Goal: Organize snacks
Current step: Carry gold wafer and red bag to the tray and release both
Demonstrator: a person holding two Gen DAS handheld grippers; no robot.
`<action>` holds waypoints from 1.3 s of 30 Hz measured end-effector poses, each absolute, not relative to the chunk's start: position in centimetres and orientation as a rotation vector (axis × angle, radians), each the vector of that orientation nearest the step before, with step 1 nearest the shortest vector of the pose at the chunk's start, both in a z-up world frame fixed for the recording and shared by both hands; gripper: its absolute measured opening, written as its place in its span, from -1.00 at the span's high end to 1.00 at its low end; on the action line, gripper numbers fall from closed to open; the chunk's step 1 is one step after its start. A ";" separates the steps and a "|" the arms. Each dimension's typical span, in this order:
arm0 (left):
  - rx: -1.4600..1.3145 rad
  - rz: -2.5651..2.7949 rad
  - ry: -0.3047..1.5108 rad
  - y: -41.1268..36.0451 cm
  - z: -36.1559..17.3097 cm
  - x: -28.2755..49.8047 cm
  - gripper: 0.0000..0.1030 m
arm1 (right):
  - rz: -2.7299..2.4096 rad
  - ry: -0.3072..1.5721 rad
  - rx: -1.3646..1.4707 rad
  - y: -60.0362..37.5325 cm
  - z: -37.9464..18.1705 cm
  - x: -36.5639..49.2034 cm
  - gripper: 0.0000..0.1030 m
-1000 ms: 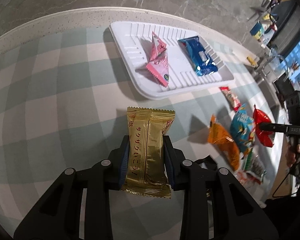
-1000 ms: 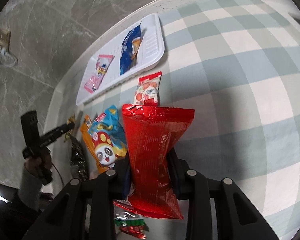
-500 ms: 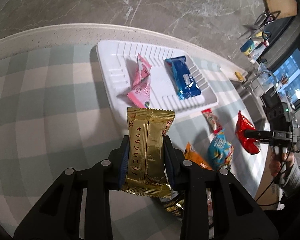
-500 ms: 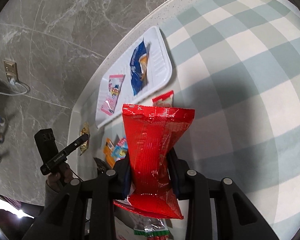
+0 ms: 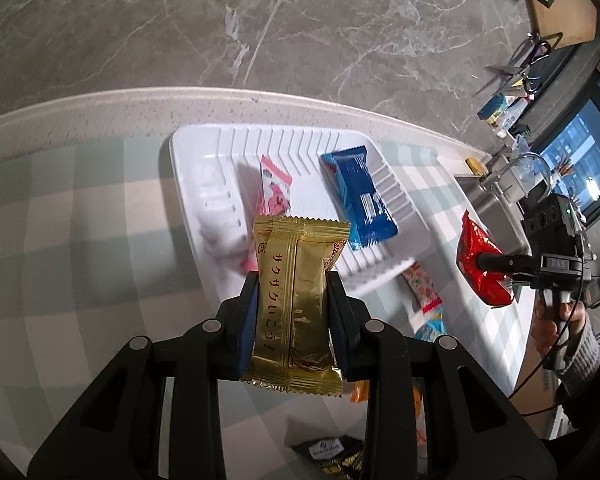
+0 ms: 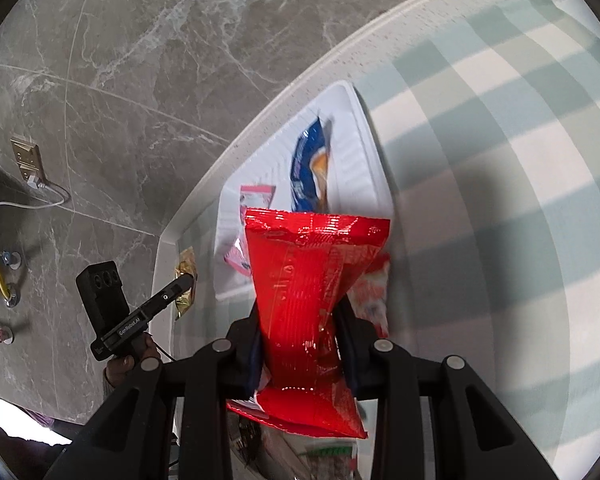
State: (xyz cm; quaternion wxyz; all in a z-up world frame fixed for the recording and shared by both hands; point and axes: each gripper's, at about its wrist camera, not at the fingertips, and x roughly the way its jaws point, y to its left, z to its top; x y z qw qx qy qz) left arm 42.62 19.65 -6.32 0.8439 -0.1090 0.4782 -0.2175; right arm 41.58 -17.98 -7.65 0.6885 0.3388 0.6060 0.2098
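**Gold and red packets both aimed at the white tray**

Gold foil packet [image 5: 298, 304] stands upright, clamped between the pads of the left tool [image 5: 294, 312]. The white tray [image 5: 188, 160] lies just beyond it, toward the far edge of the checked table [image 5: 72, 232], its long axis running from far left to near right. A pink packet [image 5: 275, 192] and a blue packet [image 5: 358, 196] already lie in it; the bare floor is at the tray's left end, nearest the left tool. The right tool [image 6: 300, 344] is clamped on a red packet [image 6: 308, 292], with the tray ahead and slightly left. My guess: the left tool sets down first.
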 end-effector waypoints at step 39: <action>-0.161 -0.312 1.019 17.8 -9.6 51.6 0.43 | 0.427 1.365 0.382 -12.0 -11.6 52.5 0.29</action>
